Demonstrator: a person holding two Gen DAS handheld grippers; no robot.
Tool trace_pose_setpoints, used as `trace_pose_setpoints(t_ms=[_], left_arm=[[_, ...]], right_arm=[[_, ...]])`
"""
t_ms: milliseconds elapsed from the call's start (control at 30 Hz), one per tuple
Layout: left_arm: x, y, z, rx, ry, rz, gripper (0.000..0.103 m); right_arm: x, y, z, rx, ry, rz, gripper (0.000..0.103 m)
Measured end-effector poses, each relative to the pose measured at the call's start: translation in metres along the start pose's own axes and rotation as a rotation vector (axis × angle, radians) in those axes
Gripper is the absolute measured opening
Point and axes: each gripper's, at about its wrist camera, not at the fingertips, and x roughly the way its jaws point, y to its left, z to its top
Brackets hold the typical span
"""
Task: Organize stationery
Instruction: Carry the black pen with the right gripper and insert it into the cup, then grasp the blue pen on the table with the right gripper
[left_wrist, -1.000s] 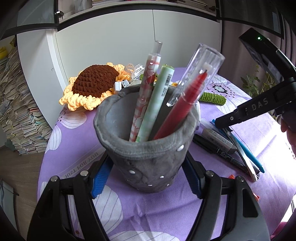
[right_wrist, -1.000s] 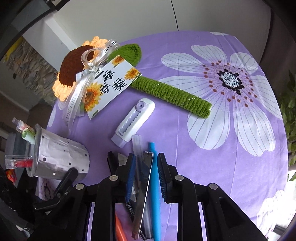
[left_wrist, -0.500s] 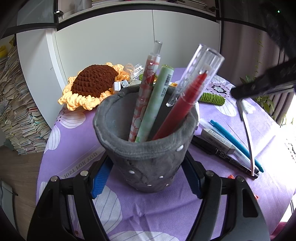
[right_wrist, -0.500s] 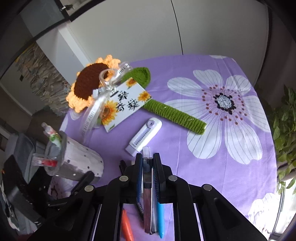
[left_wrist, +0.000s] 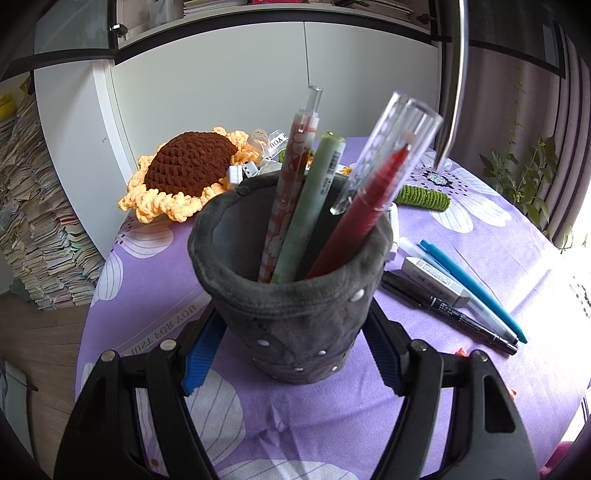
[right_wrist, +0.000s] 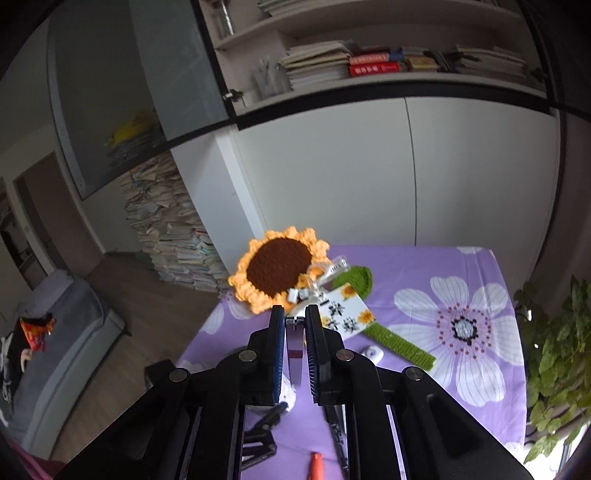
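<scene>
Metal ruler (right_wrist: 294, 345) pinched upright in right gripper (right_wrist: 295, 325), off the table.

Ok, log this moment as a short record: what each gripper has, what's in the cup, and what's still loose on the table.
left gripper: shut on grey cup
right gripper: shut on metal strip, raised above the table
in cup: checked pen, green pen, red pen
loose on table: blue pen, black pen, eraser
also there: crochet sunflower

Right-side window glare, fisheye-warped edges
</scene>
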Motion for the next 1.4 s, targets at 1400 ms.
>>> trace_pose_setpoints(t_ms=[1400], left_arm=[[0.001, 0.001, 0.002, -0.004, 0.005, -0.004, 0.072]], right_arm=[[0.13, -0.107, -0.1, 0.226, 0.536, -0.18, 0.013]])
